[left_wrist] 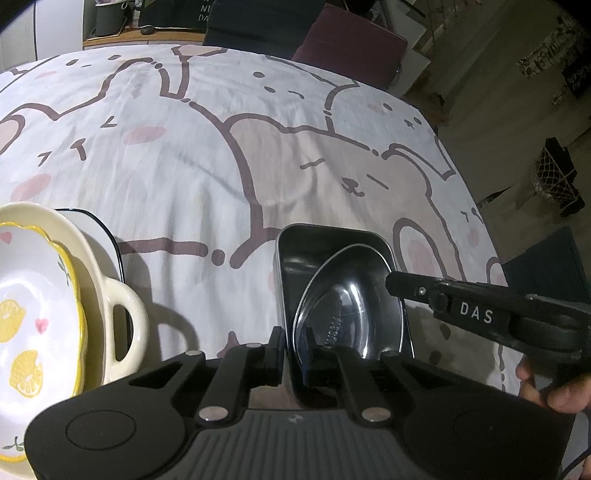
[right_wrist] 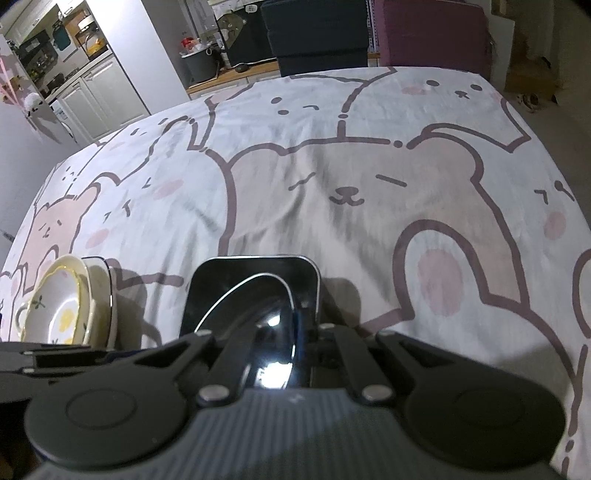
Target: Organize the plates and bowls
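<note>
A dark rectangular metal tray (left_wrist: pixel 295 247) sits on the bear-print tablecloth. A shiny steel bowl (left_wrist: pixel 343 306) leans tilted inside it. My left gripper (left_wrist: pixel 295 350) is shut on the tray's near left wall. My right gripper (right_wrist: pixel 291 332) is shut on the steel bowl's (right_wrist: pixel 273 317) rim, over the tray (right_wrist: pixel 255 273); its finger reaches in from the right in the left wrist view (left_wrist: pixel 406 284). At the left, a lemon-print plate (left_wrist: pixel 29 306) lies in a cream handled dish (left_wrist: pixel 110 314) on a white dark-rimmed plate (left_wrist: pixel 107 229).
The tablecloth (left_wrist: pixel 221 147) covers the table up to its far edge. Dark and maroon chairs (right_wrist: pixel 424 33) stand behind it. The floor drops off at the right (left_wrist: pixel 517 129). The plate stack shows in the right wrist view (right_wrist: pixel 70 306).
</note>
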Available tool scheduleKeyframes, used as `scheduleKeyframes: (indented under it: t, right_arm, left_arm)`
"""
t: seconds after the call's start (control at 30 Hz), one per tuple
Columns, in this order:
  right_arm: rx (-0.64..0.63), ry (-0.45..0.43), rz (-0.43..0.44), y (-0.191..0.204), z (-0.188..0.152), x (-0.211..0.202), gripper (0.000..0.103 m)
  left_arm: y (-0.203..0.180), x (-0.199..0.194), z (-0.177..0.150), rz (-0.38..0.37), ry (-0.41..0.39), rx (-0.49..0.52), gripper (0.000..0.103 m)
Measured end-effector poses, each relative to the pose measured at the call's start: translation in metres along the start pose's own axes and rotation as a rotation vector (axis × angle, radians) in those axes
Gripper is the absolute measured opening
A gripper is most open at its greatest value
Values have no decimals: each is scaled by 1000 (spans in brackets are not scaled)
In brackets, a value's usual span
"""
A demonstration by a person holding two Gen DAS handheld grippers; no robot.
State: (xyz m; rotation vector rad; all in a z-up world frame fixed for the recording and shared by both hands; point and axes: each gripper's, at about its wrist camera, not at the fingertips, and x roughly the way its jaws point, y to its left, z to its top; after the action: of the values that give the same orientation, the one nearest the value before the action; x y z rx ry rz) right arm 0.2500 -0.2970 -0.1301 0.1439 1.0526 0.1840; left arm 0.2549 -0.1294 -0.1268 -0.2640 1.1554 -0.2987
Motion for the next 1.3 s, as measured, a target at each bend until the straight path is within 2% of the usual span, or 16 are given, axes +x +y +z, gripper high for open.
scheduleKeyframes:
  t: [0.17, 0.47, 0.63, 0.73, 0.83, 0.9, 0.97, 1.0, 1.07, 1.17, 1.23, 1.3]
  right_arm:
    - [-1, -3, -6, 1, 2, 3, 3]
    - [1, 2, -3, -1, 7, 10, 4]
    - [9, -3, 18, -1, 8, 9, 9]
    - [15, -17, 30, -2, 7, 3, 22]
    - [29, -35, 31, -3, 5, -6, 46]
    - [60, -63, 15, -7, 1, -17, 71]
    - [87, -85, -17, -9, -6, -30, 82]
    - [97, -92, -33, -10, -10, -36, 87]
    - [134, -108, -66, -14, -19, -48, 94]
    - [200, -123, -71, -22, -30, -61, 95]
    - [217, -123, -64, -27, -34, -64, 95]
    - [208, -119, -69, -31, -35, -65, 92]
  left_arm:
    - [0, -1, 2, 0, -2, 6, 10]
    - [-1, -4, 3, -25, -10, 13, 20]
    - [-3, -8, 3, -46, -26, 17, 29]
    - [-4, -11, 4, -55, -37, 22, 35]
    - [-4, -17, 6, -60, -59, 38, 43]
    - [-5, -21, 10, -58, -82, 56, 51]
    - [-5, -25, 15, -54, -109, 67, 63]
    - [-5, -25, 18, -54, -120, 71, 65]
    - [-6, -25, 24, -52, -136, 80, 71]
    - [-6, -21, 30, -45, -135, 92, 74]
    - [-7, -18, 32, -31, -123, 106, 73]
    - [-8, -16, 34, -31, -108, 129, 66]
